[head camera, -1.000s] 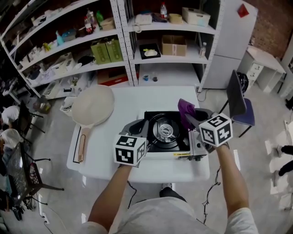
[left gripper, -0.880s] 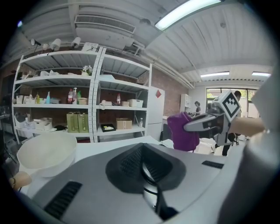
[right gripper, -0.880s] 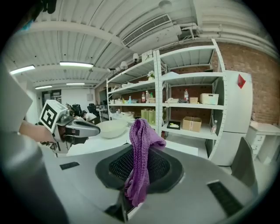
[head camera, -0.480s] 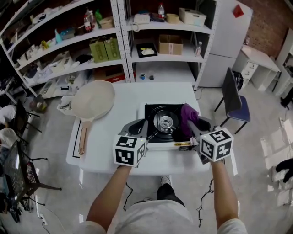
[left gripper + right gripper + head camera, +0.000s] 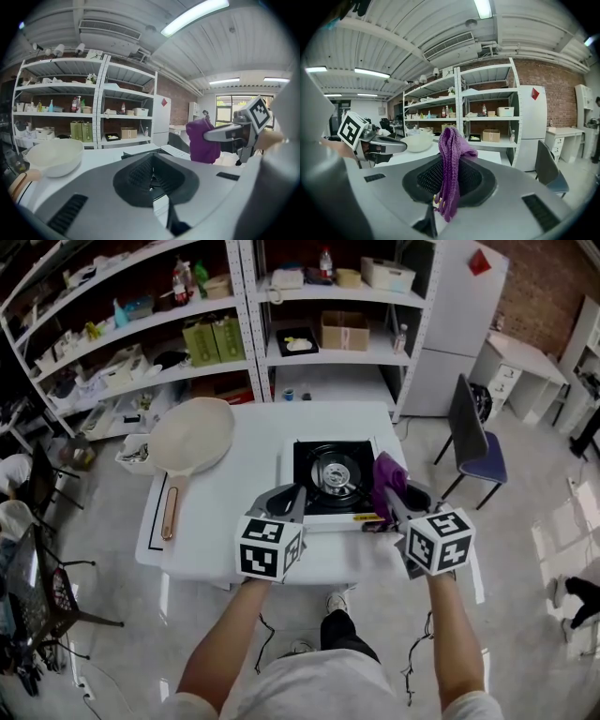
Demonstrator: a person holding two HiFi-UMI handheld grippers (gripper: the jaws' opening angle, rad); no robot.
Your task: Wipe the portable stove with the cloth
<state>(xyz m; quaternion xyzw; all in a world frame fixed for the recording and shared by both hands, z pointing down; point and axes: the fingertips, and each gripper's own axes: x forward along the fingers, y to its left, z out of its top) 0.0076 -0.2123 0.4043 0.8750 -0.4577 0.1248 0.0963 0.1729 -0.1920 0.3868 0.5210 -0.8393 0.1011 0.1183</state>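
Note:
The portable stove, black on top with a round burner, stands on the white table. A purple cloth hangs over the stove's right side, and my right gripper is shut on it. In the right gripper view the cloth stands up from between the jaws and droops down in front. My left gripper hovers at the stove's near left corner, jaws shut with nothing between them. The left gripper view shows the cloth to the right.
A cream frying pan with a wooden handle lies on the table's left part. A purple-seated chair stands right of the table. Stocked shelves and a white cabinet line the far side. A person sits far left.
My right gripper has carried the cloth from the stove's far right corner toward me along its right side. The head view has shifted. The left gripper stays by the stove's near left corner.

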